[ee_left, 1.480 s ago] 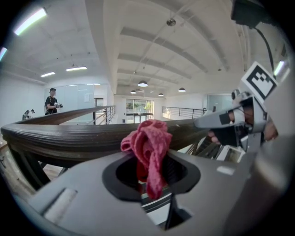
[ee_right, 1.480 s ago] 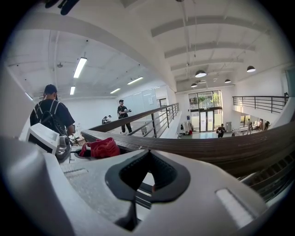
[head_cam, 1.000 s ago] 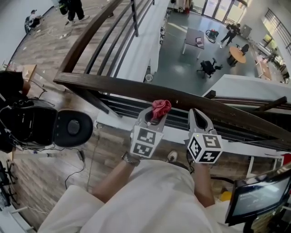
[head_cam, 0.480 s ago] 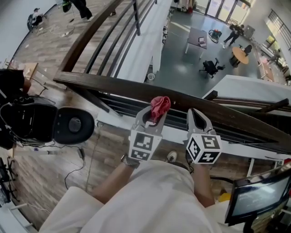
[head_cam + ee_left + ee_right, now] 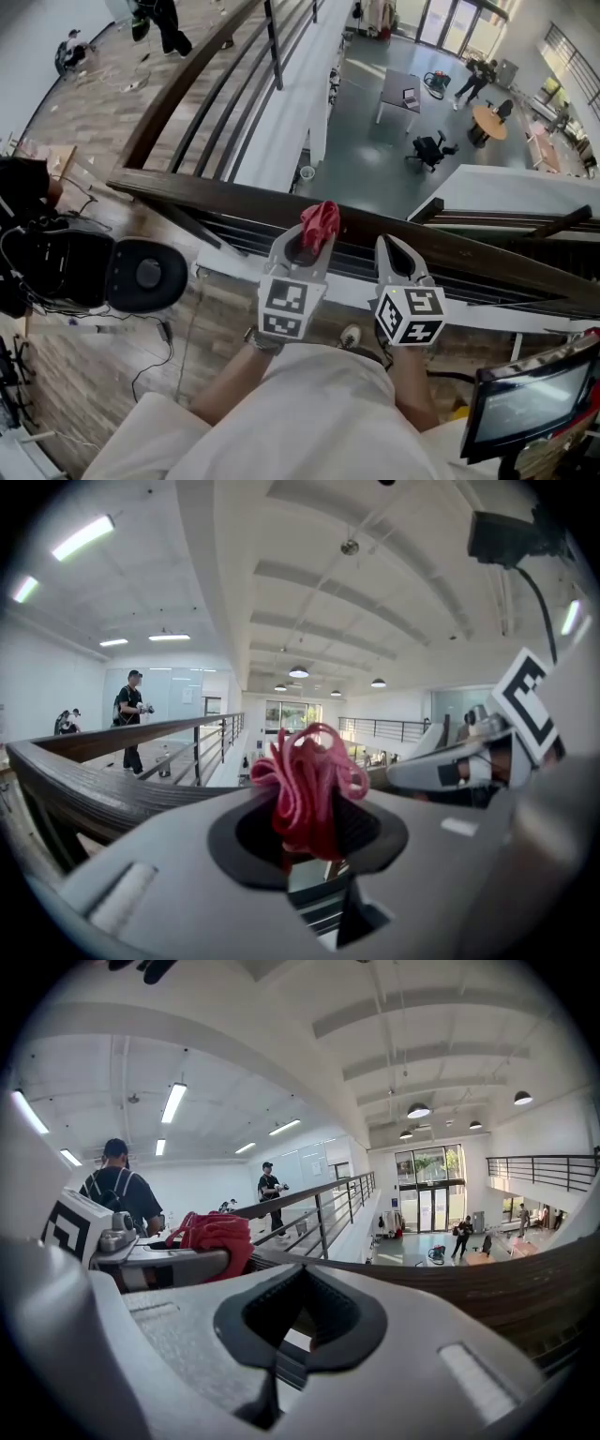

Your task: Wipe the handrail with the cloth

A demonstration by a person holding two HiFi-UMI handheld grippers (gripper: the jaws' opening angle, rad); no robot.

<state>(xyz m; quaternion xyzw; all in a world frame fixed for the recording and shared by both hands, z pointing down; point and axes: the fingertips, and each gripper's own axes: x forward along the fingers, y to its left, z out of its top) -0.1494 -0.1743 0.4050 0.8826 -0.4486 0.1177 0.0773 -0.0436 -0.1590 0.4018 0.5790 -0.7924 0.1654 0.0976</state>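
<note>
A dark wooden handrail (image 5: 206, 190) runs across the head view from left to right. My left gripper (image 5: 312, 240) is shut on a bunched red cloth (image 5: 320, 221), which sits at the rail's near edge. In the left gripper view the cloth (image 5: 305, 785) sticks up from the jaws, with the handrail (image 5: 103, 794) to the left. My right gripper (image 5: 393, 247) hovers beside it to the right, just short of the rail, shut with nothing in it. The right gripper view shows its jaws (image 5: 298, 1321) closed, the cloth (image 5: 214, 1237) at left and the handrail (image 5: 525, 1283) ahead.
Metal bars (image 5: 281, 230) run under the rail, with a long drop to a lower floor (image 5: 375, 141) beyond. A black round chair (image 5: 145, 274) and cables lie at the left. A monitor (image 5: 525, 403) stands at the lower right. People stand far off.
Both grippers have edged slightly left in the head view, the cloth going with the left one. Both remain shut.
</note>
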